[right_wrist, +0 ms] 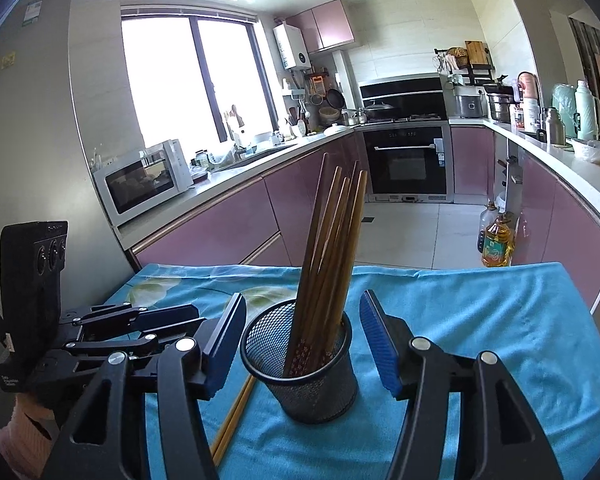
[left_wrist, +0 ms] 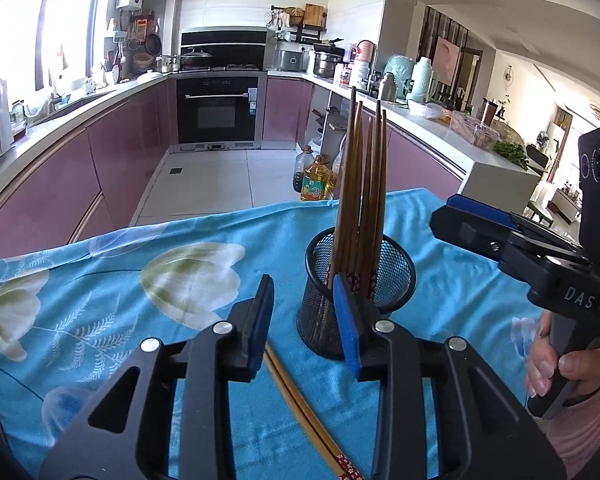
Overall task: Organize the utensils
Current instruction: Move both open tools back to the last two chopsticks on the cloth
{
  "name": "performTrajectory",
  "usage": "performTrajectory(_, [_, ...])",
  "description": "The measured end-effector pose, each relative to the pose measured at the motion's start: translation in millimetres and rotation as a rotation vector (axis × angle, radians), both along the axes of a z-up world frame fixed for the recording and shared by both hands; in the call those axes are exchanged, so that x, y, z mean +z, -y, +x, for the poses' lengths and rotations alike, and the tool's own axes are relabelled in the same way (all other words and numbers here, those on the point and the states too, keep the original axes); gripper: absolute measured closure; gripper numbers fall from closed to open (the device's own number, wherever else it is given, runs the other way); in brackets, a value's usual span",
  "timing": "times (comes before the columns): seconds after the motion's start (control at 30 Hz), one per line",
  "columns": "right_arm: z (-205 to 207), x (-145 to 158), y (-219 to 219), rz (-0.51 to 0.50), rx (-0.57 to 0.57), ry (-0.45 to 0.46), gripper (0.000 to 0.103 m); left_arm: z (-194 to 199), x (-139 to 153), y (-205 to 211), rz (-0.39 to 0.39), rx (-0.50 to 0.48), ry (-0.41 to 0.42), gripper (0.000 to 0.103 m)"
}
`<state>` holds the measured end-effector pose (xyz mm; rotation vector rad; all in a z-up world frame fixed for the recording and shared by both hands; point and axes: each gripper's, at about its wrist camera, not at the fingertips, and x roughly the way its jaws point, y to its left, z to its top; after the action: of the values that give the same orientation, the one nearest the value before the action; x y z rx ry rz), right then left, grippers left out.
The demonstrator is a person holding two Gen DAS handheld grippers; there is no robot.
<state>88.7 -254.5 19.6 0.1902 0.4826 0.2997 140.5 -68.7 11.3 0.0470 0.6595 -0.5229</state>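
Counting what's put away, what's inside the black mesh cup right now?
The mesh cup holds a bundle of wooden chopsticks standing upright, patterned ends down. Their very tips and the cup's bottom are hidden by the mesh wall.

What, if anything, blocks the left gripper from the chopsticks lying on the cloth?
Nothing visible. The loose chopsticks lie on the cloth below the left gripper, whose jaws stand apart. The mesh cup stands just beyond and to their right.

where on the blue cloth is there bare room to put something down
Bare: the wide flowered stretch of the blue cloth left of the mesh cup, and the plain stretch to its right. Crowded: beside the cup, where two loose chopsticks lie under the left gripper.
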Motion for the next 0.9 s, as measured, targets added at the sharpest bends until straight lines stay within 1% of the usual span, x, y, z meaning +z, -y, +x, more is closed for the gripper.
performTrajectory(0.17, [-13,-13,-10,-0.011,0.064,-0.04,0.046,-17,-11,-16,0.022,0.037,-0.004,0.064])
performTrajectory(0.23, [-16,-24,-17,-0.017,0.089,-0.072,0.046,-23,-18,-24,0.027,0.057,-0.014,0.059])
performTrajectory(0.3, [-16,-35,-25,-0.023,0.114,-0.109,0.046,-28,-26,-33,0.032,0.076,-0.03,0.059])
performTrajectory(0.37, [-16,-48,-34,-0.036,0.139,-0.148,0.046,-33,-35,-42,0.034,0.098,-0.048,0.055])
performTrajectory(0.5, [-17,-73,-55,-0.066,0.191,-0.224,0.047,-43,-51,-55,0.046,0.129,-0.078,0.054])
performTrajectory(0.53, [-17,-79,-60,-0.072,0.201,-0.244,0.048,-45,-55,-58,0.052,0.137,-0.084,0.054])
performTrajectory(0.6, [-16,-89,-68,-0.081,0.218,-0.28,0.053,-48,-62,-60,0.055,0.143,-0.102,0.054])
performTrajectory(0.73, [-19,-105,-82,-0.095,0.235,-0.331,0.059,-53,-76,-66,0.056,0.153,-0.133,0.054])
performTrajectory(0.8, [-21,-108,-86,-0.101,0.238,-0.342,0.063,-55,-80,-68,0.042,0.154,-0.152,0.054])
performTrajectory(0.9, [-23,-111,-92,-0.118,0.234,-0.348,0.065,-58,-87,-70,0.037,0.154,-0.165,0.054])
